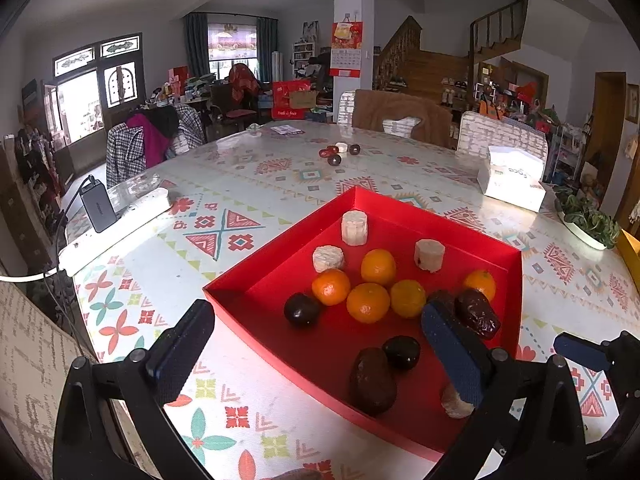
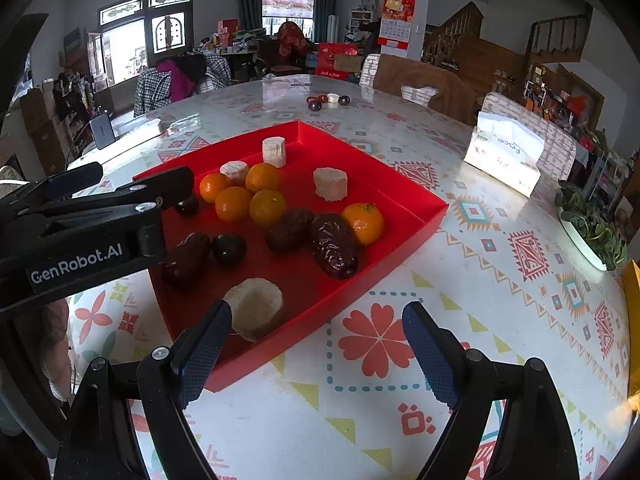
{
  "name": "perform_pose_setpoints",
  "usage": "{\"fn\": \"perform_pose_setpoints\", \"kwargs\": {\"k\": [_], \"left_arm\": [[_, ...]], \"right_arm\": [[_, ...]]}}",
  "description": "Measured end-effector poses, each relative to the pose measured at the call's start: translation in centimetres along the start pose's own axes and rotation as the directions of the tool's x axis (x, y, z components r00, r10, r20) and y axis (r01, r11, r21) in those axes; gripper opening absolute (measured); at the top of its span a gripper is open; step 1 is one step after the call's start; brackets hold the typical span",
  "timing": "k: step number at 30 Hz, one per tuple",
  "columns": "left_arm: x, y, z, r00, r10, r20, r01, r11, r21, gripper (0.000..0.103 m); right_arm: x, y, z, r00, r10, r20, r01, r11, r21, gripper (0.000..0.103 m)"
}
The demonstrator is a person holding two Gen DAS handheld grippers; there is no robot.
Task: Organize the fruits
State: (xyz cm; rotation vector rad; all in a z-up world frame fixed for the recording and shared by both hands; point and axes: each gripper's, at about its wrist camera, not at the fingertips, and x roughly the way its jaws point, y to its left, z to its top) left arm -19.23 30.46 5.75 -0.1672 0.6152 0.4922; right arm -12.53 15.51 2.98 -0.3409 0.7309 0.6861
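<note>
A red tray [image 1: 280, 248] on the patterned table holds several oranges [image 1: 368, 302], white banana slices [image 1: 354, 227], dark round plums [image 1: 302, 309] and wrinkled brown dates [image 1: 478, 314]. My left gripper [image 1: 316, 356] hangs open above the tray's near side, its right finger [image 1: 452, 354] over a banana slice [image 1: 454, 404] and beside a dark egg-shaped fruit [image 1: 372, 380]. My right gripper [image 2: 316, 356] stands open over the tray's near corner [image 2: 224, 376] and the tablecloth, gripping nothing. The left gripper [image 2: 146, 176] reaches in from the left in the right wrist view.
A tissue box [image 2: 504, 160] sits at the right. A white power strip with a charger [image 1: 116, 216] lies at the left edge. A small group of loose fruits [image 1: 338, 152] rests far across the table. A planter with greens [image 2: 592, 232] is at the right rim. Chairs ring the table.
</note>
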Motion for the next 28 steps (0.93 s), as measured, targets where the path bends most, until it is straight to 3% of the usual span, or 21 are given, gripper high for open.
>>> {"fn": "perform_pose_setpoints", "kwargs": {"k": [24, 28], "left_arm": [[-0.7, 0.5, 0.2, 1.000, -0.009, 0.025, 0.010, 1.000, -0.018, 0.103], [-1.8, 0.5, 0.9, 0.999, -0.005, 0.038, 0.005, 1.000, -0.014, 0.103]], "right_arm": [[0.0, 0.1, -0.1, 1.000, -0.005, -0.001, 0.005, 1.000, -0.003, 0.091], [-0.3, 0.0, 0.0, 0.997, -0.072, 0.005, 0.072, 0.997, -0.013, 0.091]]}}
